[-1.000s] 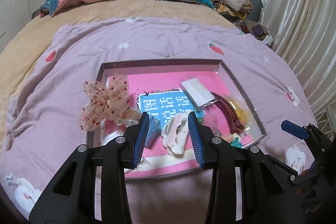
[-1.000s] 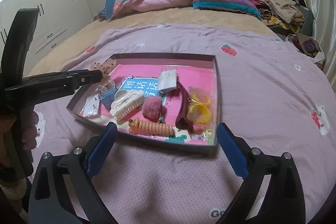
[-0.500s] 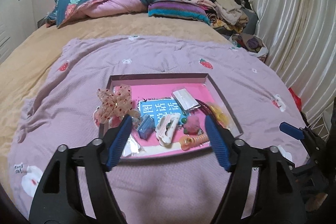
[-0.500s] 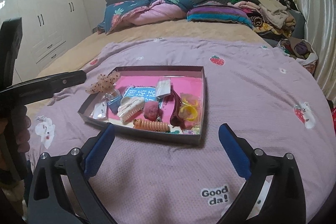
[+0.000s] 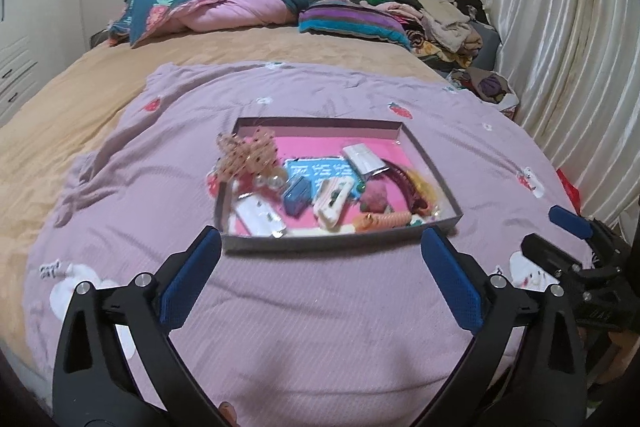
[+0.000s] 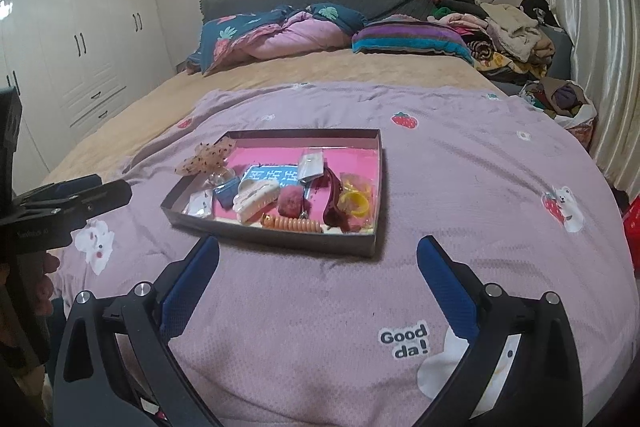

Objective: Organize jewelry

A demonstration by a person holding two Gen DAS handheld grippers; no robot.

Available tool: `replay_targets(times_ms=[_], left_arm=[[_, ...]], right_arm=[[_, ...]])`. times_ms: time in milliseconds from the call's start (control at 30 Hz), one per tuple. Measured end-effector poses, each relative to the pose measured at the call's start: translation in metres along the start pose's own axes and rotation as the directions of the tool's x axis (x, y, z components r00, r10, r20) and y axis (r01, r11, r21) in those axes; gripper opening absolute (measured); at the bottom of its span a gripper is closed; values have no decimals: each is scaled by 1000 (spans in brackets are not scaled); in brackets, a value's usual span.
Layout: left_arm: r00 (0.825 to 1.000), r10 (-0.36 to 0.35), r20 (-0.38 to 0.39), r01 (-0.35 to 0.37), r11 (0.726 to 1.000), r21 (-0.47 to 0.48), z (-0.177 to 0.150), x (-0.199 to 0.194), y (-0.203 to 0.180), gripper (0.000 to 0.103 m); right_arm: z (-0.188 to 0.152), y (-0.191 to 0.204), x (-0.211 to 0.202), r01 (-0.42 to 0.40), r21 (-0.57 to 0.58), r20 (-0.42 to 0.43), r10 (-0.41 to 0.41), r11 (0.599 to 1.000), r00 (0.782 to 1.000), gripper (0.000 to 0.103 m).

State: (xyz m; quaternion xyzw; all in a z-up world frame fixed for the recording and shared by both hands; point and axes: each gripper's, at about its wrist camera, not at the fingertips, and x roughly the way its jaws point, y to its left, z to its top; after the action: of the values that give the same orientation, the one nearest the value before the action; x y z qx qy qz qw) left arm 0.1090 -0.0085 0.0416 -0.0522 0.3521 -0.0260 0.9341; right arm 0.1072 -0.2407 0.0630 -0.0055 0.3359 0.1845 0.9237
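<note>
Left gripper (image 5: 320, 251): fingers spread wide, nothing between them; its jaws have just been opening. Right gripper (image 6: 318, 259): fingers likewise spread wide and empty. Both point obliquely downward. A hand (image 6: 42, 279) grips the left gripper's handle.

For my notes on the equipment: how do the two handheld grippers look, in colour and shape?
Both the left gripper and the right gripper have black angular frames with triangular cut-outs, silver bolt heads at the joints, and two long fingers faced with textured blue pads. No cables show.

Bare blanket (image 5: 320, 307) before crowded tray (image 5: 340, 245)
</note>
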Motion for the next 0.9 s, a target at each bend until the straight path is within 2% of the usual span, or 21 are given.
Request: replay_targets(times_ms=[233, 533, 900], left_arm=[[999, 36, 6, -36, 999, 5, -26, -4, 8, 93], [999, 49, -14, -49, 999, -6, -61, 1, 12, 93], [998, 55, -23, -55, 998, -11, -70, 3, 12, 94]], right_arm=[[-19, 5, -3, -3, -8, -6, 3, 1000, 1000, 99], [-53, 14, 8, -2, -6, -38, 2, 1000, 999, 99], [-60, 17, 11, -4, -7, -37, 4, 1000, 999, 99]])
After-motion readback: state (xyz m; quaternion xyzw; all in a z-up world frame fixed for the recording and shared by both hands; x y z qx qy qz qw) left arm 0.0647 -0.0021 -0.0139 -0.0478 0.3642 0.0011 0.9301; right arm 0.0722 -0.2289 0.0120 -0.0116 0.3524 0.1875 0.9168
